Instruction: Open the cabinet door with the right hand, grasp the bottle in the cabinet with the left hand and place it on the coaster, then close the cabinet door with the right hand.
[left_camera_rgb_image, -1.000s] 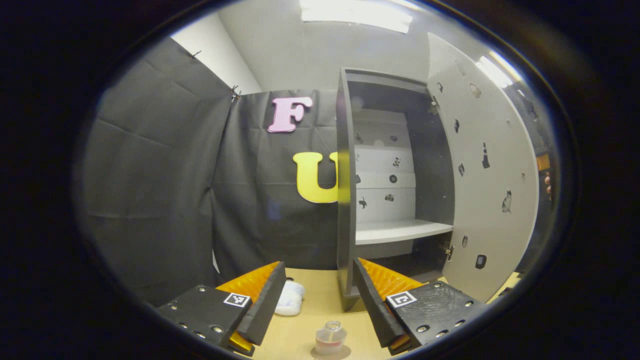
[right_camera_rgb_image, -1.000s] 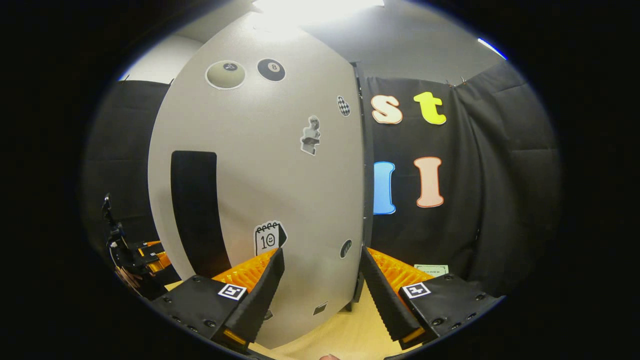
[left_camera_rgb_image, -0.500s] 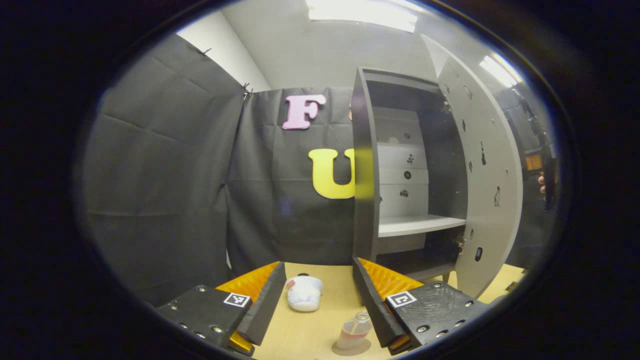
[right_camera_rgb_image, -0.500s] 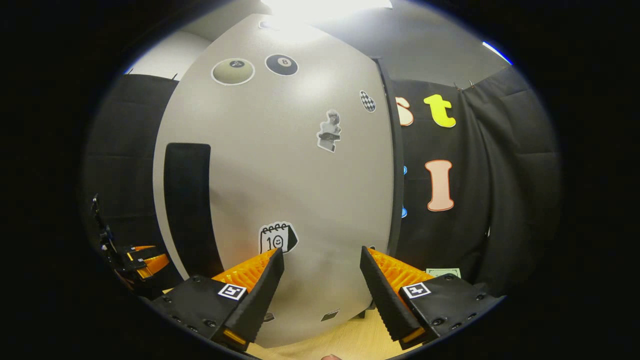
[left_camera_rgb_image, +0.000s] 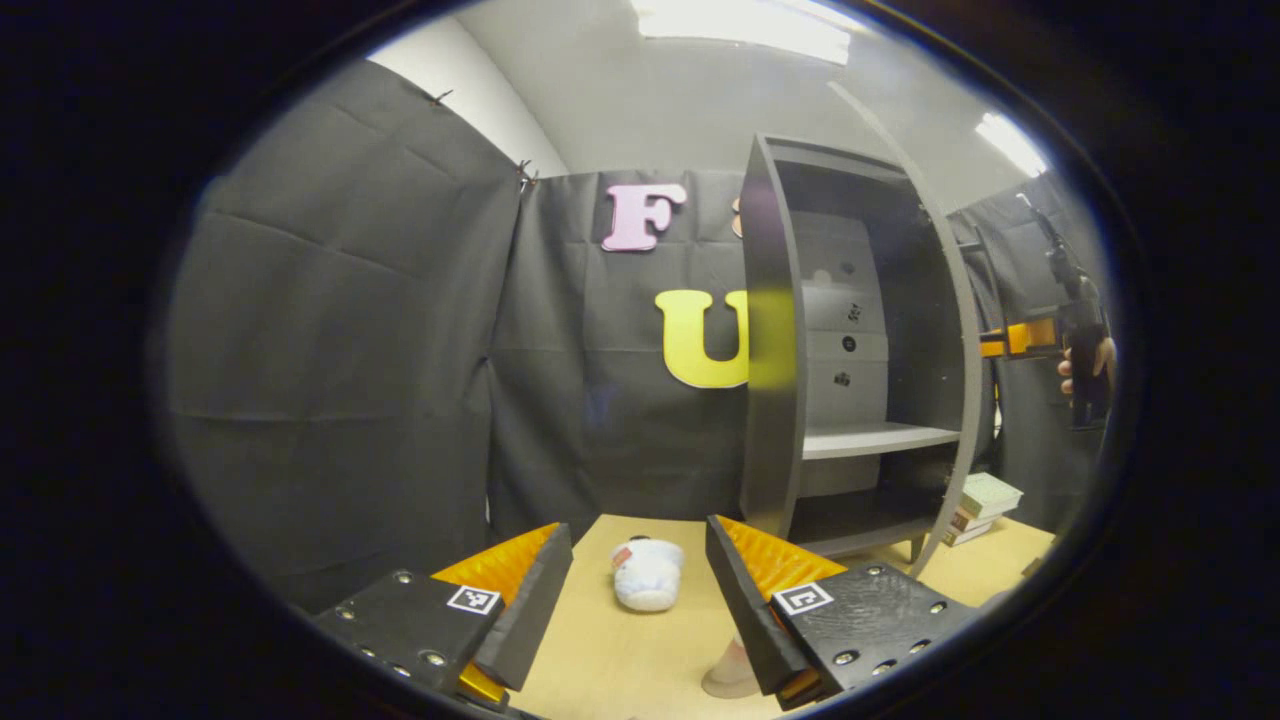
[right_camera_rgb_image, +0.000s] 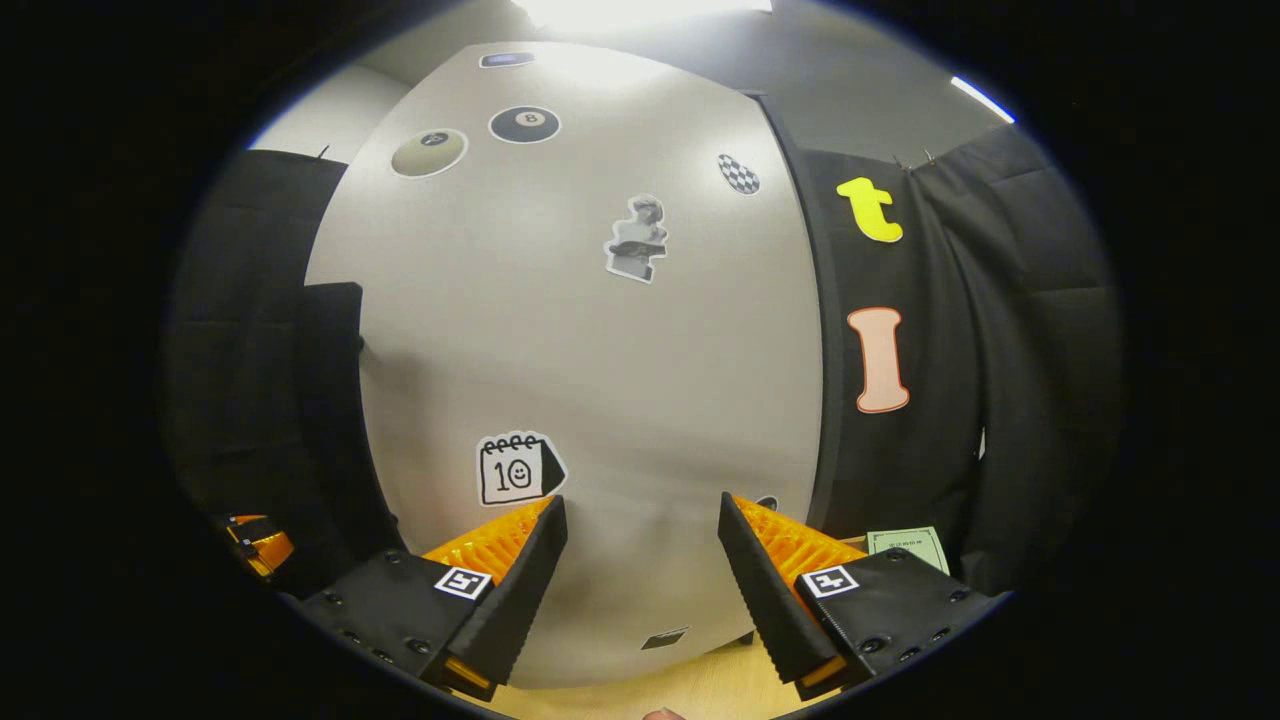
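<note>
On the tan tabletop (left_camera_rgb_image: 610, 660), left gripper view: left gripper (left_camera_rgb_image: 637, 600), fingers spread wide, nothing between them, hovering above the surface. Bottle (left_camera_rgb_image: 733, 665), clear, standing on a round coaster (left_camera_rgb_image: 722, 688) low in the view, mostly hidden behind the left gripper's right-hand finger. White plush toy (left_camera_rgb_image: 647, 573), lying farther back between the two fingers' lines, apart from the bottle. Cabinet (left_camera_rgb_image: 770, 350), dark grey, standing at the table's rear against the black cloth; one pale shelf (left_camera_rgb_image: 865, 438), bare; stickers on its back panel. Cabinet door (left_camera_rgb_image: 955, 330), seen edge-on in this view, partly swung out from the cabinet front. Stack of books (left_camera_rgb_image: 978, 503), beyond the door near the cabinet's foot. Right gripper view: right gripper (right_camera_rgb_image: 642, 590), fingers released and wide apart, gripping nothing, pointed at the door's pale outer face (right_camera_rgb_image: 600, 350), which carries billiard-ball, statue, chequered and calendar stickers; whether the fingertips touch the door cannot be told.
</note>
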